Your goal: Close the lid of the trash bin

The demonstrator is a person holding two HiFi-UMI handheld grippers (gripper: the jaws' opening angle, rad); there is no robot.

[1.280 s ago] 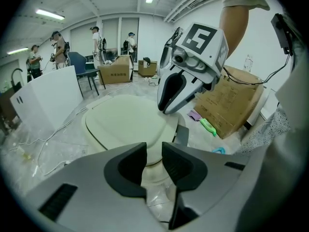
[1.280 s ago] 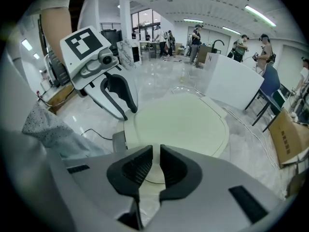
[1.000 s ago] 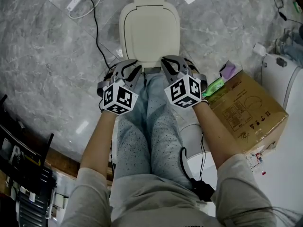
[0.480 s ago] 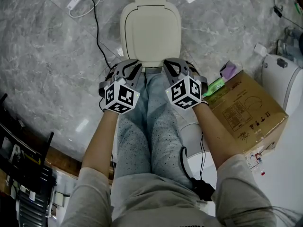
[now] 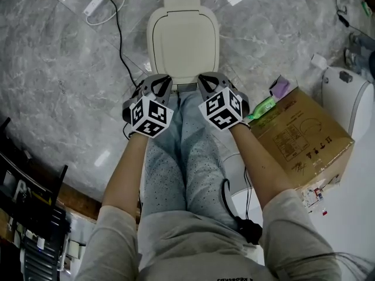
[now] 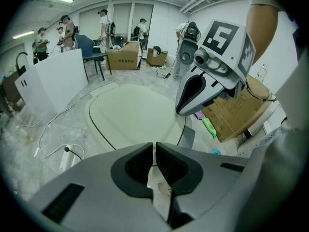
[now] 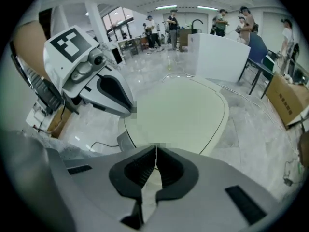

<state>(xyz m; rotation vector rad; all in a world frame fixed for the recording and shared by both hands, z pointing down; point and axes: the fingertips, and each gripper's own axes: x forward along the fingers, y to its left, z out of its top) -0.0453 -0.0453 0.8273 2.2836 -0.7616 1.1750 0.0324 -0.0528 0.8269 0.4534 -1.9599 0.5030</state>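
Trash bin [image 5: 184, 84] sits on the grey marble floor [image 5: 58, 86] dead ahead of my knees, its cream lid [image 5: 184, 40] lying flat and down; both claws hang over its near edge; left gripper [image 5: 158, 78] has just been closing, jaws all but together on nothing; right gripper [image 5: 206, 77] is pressed together, empty too; black cable [image 5: 120, 37] runs past the bin's left side from a power strip [image 5: 95, 2]; cardboard box [image 5: 299, 136] close on the right.

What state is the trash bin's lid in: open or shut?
Shut. The cream lid lies flat, seen full-face from above, with no gap at its edge and nothing of the inside showing.
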